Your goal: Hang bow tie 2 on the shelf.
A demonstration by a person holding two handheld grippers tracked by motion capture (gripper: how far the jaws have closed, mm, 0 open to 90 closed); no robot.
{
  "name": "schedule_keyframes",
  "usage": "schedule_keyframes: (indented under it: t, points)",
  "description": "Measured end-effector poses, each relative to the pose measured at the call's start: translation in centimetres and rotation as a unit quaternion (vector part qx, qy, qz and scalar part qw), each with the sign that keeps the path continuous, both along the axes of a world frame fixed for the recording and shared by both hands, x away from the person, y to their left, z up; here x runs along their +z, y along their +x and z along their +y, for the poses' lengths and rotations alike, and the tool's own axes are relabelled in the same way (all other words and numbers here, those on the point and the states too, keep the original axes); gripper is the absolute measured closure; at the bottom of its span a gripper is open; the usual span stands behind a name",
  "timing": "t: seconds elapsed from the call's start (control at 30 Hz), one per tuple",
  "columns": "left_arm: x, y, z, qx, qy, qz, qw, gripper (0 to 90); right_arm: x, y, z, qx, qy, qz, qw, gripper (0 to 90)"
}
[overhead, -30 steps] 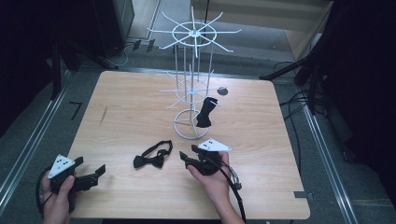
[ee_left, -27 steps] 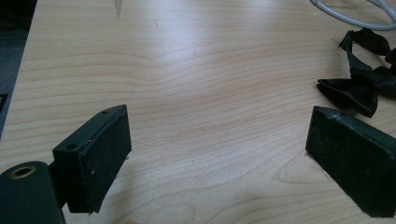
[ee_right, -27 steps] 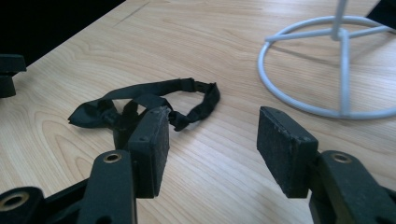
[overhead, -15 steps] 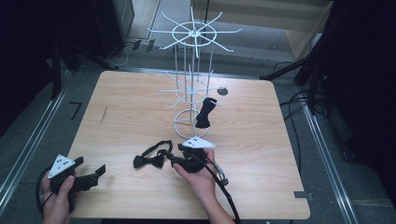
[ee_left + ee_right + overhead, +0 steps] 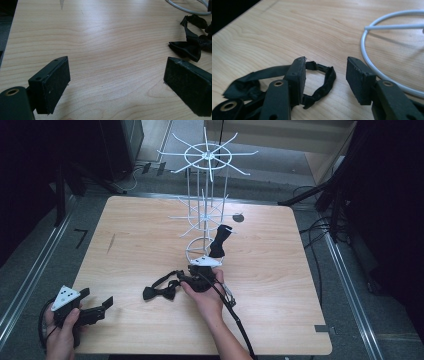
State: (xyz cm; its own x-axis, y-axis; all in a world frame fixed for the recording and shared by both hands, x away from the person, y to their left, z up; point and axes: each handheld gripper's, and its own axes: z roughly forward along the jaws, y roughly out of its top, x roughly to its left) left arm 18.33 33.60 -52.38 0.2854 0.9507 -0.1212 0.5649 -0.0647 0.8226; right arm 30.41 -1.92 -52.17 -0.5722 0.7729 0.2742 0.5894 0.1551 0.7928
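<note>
The black bow tie (image 5: 161, 291) lies flat on the surface (image 5: 125, 245), near the white rack (image 5: 206, 215); the right tool (image 5: 325, 75) is open around its strap loop, holding nothing; the left tool (image 5: 116, 82) waits wide open, empty; the thin strap may slip out if the jaws close off to one side.

Lab/test rig: bare wood table (image 5: 280, 320); floor rails (image 5: 30, 275); loose cables (image 5: 320, 235).
</note>
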Motion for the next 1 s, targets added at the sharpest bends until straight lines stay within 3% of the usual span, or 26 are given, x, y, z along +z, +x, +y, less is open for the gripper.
schedule_keyframes:
  t: [0.43,0.67,0.8,1.0]
  points:
    - [0.0,0.0,0.0,-0.002,0.001,0.002,1.0,7.4,-1.6,0.1,0.8,0.008,-0.035,0.021,0.9991,68.5]
    - [0.0,0.0,0.0,-0.003,0.0,0.002,1.0,7.4,-2.0,-0.1,0.5,0.006,-0.04,0.011,0.9991,87.9]
    - [0.0,0.1,0.0,-0.002,0.0,0.003,1.0,7.3,-2.0,-0.2,0.4,0.014,-0.045,0.008,0.9989,90.0]
    - [0.0,0.1,0.1,0.0,0.0,0.001,1.0,7.3,-1.8,-0.4,-0.3,0.006,-0.048,-0.005,0.9988,90.0]
